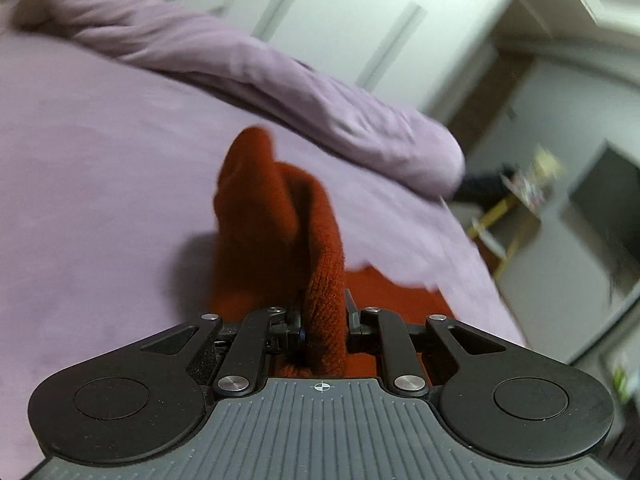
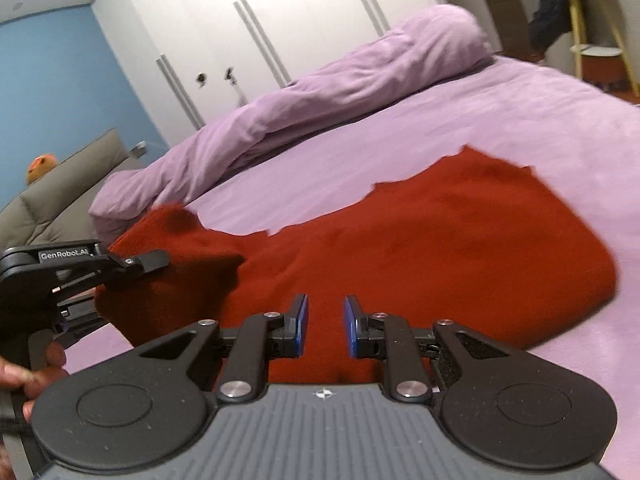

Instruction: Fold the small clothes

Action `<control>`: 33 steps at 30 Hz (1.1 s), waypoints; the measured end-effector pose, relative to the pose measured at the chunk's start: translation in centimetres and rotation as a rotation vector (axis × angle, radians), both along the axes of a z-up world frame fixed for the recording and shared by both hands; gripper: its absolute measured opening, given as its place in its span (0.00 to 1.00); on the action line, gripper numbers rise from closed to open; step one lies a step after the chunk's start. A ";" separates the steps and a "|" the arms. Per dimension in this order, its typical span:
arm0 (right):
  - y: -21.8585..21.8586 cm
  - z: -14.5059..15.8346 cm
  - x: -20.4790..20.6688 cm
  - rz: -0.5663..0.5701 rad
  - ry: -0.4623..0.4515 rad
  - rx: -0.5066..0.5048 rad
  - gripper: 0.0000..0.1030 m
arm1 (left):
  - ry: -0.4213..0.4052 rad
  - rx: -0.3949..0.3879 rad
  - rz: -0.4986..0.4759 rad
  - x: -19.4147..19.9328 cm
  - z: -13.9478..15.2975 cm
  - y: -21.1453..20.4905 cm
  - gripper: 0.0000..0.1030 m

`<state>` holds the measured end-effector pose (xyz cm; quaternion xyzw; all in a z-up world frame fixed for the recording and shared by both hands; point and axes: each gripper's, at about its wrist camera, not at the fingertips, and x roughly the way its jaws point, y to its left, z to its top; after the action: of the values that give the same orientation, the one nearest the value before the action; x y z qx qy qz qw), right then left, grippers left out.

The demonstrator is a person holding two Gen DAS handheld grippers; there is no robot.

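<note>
A small red knit garment [image 2: 440, 236] lies spread on the purple bed sheet [image 2: 520, 120]. My left gripper [image 1: 324, 316] is shut on a bunched fold of this red garment [image 1: 280, 216] and lifts it above the sheet. The left gripper also shows in the right wrist view [image 2: 132, 268] at the garment's left end. My right gripper [image 2: 324, 320] is open and empty, its blue pads [image 2: 302, 320] just above the garment's near edge.
A rolled purple duvet [image 2: 320, 92] lies along the far side of the bed, with white wardrobe doors [image 2: 280, 20] behind it. A grey headboard [image 2: 60, 192] is at the left. A yellow side table [image 2: 592, 40] stands past the bed's right edge.
</note>
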<state>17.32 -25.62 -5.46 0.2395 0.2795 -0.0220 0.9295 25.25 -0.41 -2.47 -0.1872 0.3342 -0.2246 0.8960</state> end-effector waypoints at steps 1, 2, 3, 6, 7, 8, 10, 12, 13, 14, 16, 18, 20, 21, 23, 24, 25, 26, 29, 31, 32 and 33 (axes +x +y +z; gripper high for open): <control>-0.5 0.0 -0.3 -0.020 0.002 0.003 0.19 | 0.000 0.028 -0.029 -0.2 -0.5 -1.4 0.17; -1.0 0.0 -0.6 -0.029 0.003 0.013 0.19 | 0.012 0.064 -0.054 -0.3 -1.2 -2.9 0.17; -1.5 -0.1 -0.7 -0.032 0.009 0.023 0.19 | 0.030 0.096 -0.073 -0.4 -2.0 -4.1 0.17; -2.6 -0.4 -1.1 -0.044 0.038 0.020 0.19 | 0.060 0.173 -0.111 -0.9 -4.3 -6.6 0.18; -2.9 -0.4 -1.3 -0.047 0.044 0.018 0.19 | 0.047 0.189 -0.114 -1.1 -4.8 -7.0 0.19; -3.2 -0.4 -1.5 -0.050 0.045 0.017 0.19 | 0.023 0.210 -0.116 -1.4 -5.0 -7.4 0.22; -3.8 -0.4 -1.4 -0.048 0.055 0.018 0.19 | -0.009 0.236 -0.149 -1.9 -5.0 -7.7 0.31; -4.1 -0.2 -1.1 -0.046 0.062 0.015 0.19 | -0.032 0.231 -0.213 -2.6 -4.3 -7.1 0.43; -4.1 0.0 -0.9 -0.038 0.064 0.016 0.19 | -0.041 0.216 -0.241 -3.0 -3.7 -6.7 0.45; -4.1 0.3 -0.7 -0.028 0.061 0.020 0.19 | -0.050 0.197 -0.267 -3.7 -3.2 -5.9 0.45; -3.7 1.2 -0.1 0.008 0.039 0.026 0.19 | -0.042 0.154 -0.285 -4.7 -2.3 -4.6 0.44; -2.9 1.8 1.1 0.066 0.029 0.028 0.19 | -0.023 0.077 -0.285 -5.4 -1.6 -3.1 0.43; -1.8 2.2 2.2 0.125 0.023 0.031 0.19 | -0.030 0.036 -0.265 -6.2 -0.8 -1.5 0.44; -1.2 2.3 2.8 0.166 0.019 0.033 0.19 | -0.037 0.036 -0.245 -6.4 -0.5 -0.7 0.45; 0.3 1.7 3.8 0.230 0.034 0.022 0.19 | -0.028 0.070 -0.185 -6.0 -0.5 0.5 0.45; 0.8 1.1 4.4 0.247 0.059 0.009 0.19 | -0.018 0.089 -0.154 -5.6 -0.7 0.8 0.45; 1.2 0.2 4.8 0.258 0.088 -0.007 0.19 | 0.000 0.109 -0.121 -5.1 -1.0 1.0 0.44; 1.6 -1.1 5.2 0.265 0.134 -0.023 0.19 | 0.023 0.124 -0.092 -4.5 -1.4 1.1 0.44; 1.2 -3.7 5.2 0.273 0.166 -0.019 0.18 | 0.079 0.147 -0.039 -3.0 -2.7 1.3 0.44; 0.6 -3.2 5.1 0.261 0.178 0.008 0.18 | 0.121 0.155 -0.041 -2.4 -3.6 1.3 0.43; 0.5 -2.7 5.1 0.246 0.184 0.007 0.18 | 0.135 0.145 -0.045 -2.2 -4.0 1.3 0.43; 0.3 -2.1 5.1 0.234 0.175 0.000 0.19 | 0.140 0.130 -0.049 -2.3 -4.2 1.4 0.43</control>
<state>22.44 -25.30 -7.58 0.2025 0.3855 0.0657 0.8978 22.96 1.00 -6.70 -0.1356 0.4145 -0.2106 0.8749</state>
